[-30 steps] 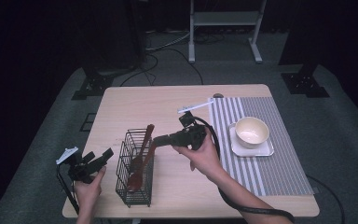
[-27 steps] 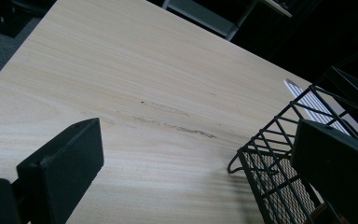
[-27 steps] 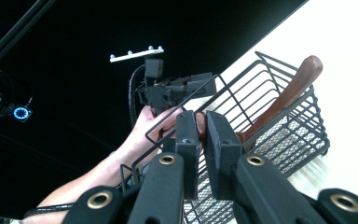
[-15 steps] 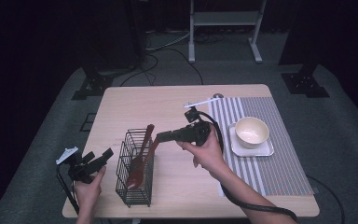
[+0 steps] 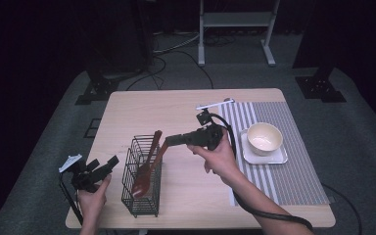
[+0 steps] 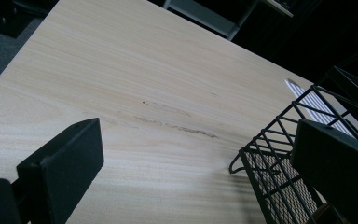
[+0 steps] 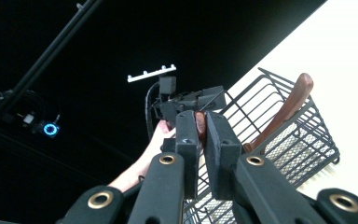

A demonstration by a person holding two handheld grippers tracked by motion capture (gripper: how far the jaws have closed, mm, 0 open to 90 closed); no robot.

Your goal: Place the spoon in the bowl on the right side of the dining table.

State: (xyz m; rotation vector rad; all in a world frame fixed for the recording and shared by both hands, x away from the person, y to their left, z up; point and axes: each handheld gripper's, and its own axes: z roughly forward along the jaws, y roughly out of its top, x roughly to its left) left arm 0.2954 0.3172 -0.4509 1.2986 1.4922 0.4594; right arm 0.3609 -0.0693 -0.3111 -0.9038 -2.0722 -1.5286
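A black wire basket stands near the table's front left and holds two wooden utensils. My right gripper reaches in from the right and is shut on the upper handle of a wooden spoon, whose bowl rests low in the basket. In the right gripper view my right gripper pinches the brown handle above the basket. The second wooden utensil leans free beside it. My left gripper is open, left of the basket, over the table edge. The left gripper view has its jaws wide apart with the basket's corner at right.
A cream bowl sits on a white square plate on a striped placemat at the right. Bare wooden table lies behind the basket. A person's left hand and its gripper appear beyond the basket in the right gripper view.
My right gripper has drawn slightly up and to the right with the spoon handle in it. The left gripper has stayed where it was.
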